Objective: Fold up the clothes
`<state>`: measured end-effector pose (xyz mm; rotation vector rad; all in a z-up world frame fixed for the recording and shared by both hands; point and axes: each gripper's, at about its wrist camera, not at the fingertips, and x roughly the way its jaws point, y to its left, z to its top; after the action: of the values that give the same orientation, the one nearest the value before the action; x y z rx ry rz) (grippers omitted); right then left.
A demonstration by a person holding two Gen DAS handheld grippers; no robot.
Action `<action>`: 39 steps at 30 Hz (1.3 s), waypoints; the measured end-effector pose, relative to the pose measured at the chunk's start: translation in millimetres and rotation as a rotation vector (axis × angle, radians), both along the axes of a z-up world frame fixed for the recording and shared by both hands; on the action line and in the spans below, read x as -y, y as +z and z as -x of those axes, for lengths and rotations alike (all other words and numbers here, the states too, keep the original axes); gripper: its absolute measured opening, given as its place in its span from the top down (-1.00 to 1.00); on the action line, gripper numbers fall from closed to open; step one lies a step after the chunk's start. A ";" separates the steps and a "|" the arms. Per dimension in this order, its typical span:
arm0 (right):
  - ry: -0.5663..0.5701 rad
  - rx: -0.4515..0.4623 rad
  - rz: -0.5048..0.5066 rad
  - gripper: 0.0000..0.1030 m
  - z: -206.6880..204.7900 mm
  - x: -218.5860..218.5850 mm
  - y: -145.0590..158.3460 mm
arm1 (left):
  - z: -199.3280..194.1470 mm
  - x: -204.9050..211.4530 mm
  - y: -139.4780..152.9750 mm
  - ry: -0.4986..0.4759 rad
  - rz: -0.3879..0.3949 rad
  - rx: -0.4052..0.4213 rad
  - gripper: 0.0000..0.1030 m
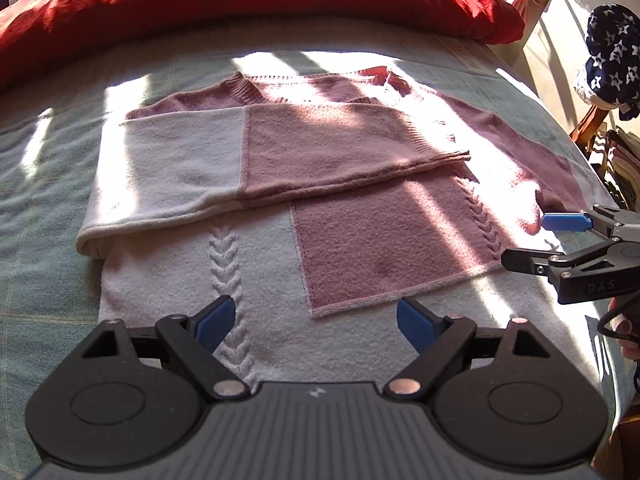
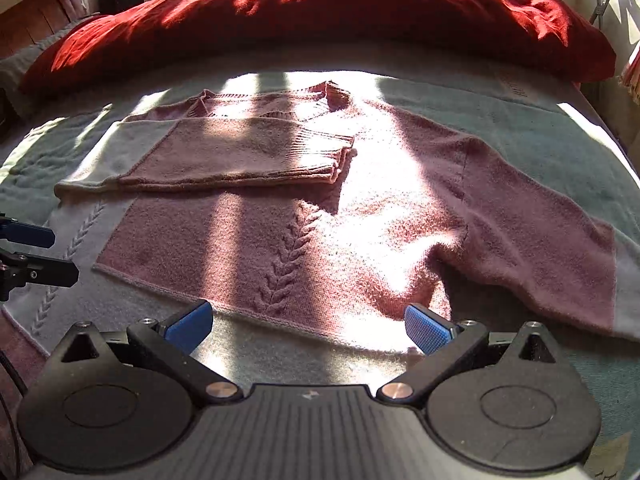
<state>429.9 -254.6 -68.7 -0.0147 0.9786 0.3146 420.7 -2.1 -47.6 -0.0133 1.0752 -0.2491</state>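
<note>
Sweater (image 2: 304,216) flat at mid-bed (image 2: 520,120), one sleeve (image 2: 236,152) folded across the chest, other sleeve (image 2: 540,236) still spread; left gripper (image 1: 316,322) and right gripper (image 2: 308,328) apart, empty.

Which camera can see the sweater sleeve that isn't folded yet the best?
The right wrist view: the unfolded sleeve lies spread flat on the bed, visible almost to its pale cuff. In the left wrist view the same sleeve is squeezed at the picture's edge, washed out by sunlight.
</note>
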 end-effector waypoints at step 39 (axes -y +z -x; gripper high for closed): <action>-0.125 -0.039 0.048 -1.00 -59.4 61.9 -30.4 | -13.6 15.7 -11.8 -0.047 0.009 -0.034 -0.71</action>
<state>489.3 -316.5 -99.1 0.0086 1.0210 0.1772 434.3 -17.8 -59.4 0.0000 1.1087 -0.2973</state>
